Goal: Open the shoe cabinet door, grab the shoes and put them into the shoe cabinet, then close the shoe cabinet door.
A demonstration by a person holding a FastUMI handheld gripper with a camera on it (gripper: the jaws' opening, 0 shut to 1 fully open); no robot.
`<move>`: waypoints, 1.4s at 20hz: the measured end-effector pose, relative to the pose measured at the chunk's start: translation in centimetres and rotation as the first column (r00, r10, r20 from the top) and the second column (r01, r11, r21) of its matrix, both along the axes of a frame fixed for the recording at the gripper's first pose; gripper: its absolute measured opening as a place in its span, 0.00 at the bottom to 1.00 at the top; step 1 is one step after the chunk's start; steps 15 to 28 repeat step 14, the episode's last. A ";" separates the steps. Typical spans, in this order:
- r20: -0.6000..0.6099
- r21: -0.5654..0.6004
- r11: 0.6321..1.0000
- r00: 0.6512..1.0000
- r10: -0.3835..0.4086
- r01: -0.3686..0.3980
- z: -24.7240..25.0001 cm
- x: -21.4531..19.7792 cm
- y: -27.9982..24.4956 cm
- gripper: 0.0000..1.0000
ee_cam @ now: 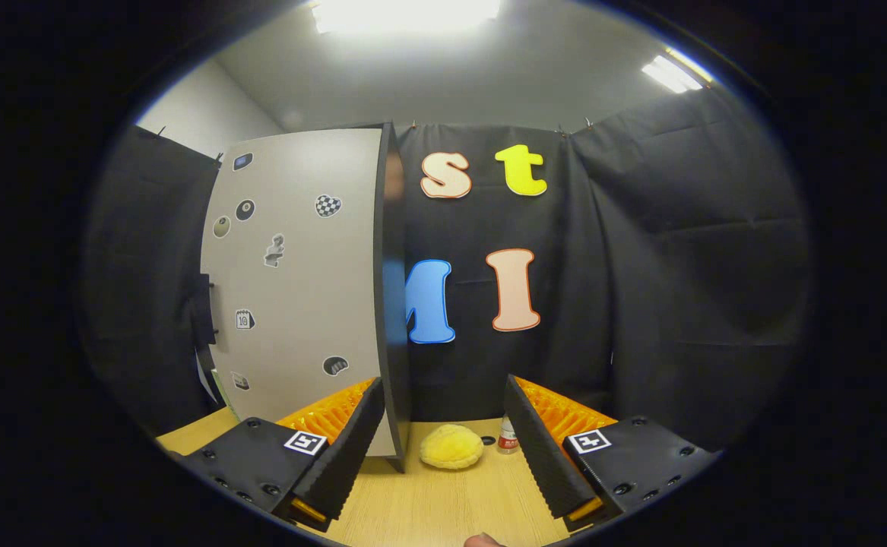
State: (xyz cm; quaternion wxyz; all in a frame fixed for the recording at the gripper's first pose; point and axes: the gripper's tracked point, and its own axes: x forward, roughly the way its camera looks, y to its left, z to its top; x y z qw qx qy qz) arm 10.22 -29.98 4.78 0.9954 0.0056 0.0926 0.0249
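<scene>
The tongs (443,463) are spread wide, their two fingers (348,452) well apart and pinching nothing, hovering low over the light wooden counter (443,509).

Taking the shoe cabinet (299,289) as the landmark: it is a tall, pale cabinet standing on the counter beyond the left finger, with its dark front edge (390,304) turned toward the camera. Several small stickers (274,251) dot its broad pale face, among them a checkered one (327,205) near the top and a dark round one (245,210) further toward the back. From this angle I cannot tell whether the pale face is the cabinet's side or its door, nor whether the door is ajar.

Just to the right of the cabinet's lower front corner lies a fluffy yellow slipper (451,446), resting on the counter ahead of the tongs and roughly between the lines of the two fingers, touching neither. A small clear bottle (508,436) stands upright to the right of the slipper, further from the cabinet, with a small dark round object (488,440) between the two.

A fingertip (483,541) of the person shows at the near edge of the counter.
</scene>
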 end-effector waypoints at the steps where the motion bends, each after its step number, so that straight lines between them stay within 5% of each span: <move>1: 0.007 -0.002 1.000 1.000 0.000 0.000 0.2 -0.1 -0.1 0.99; 28: 0.041 0.025 1.000 0.999 0.002 -0.004 1.3 -0.5 -1.4 0.99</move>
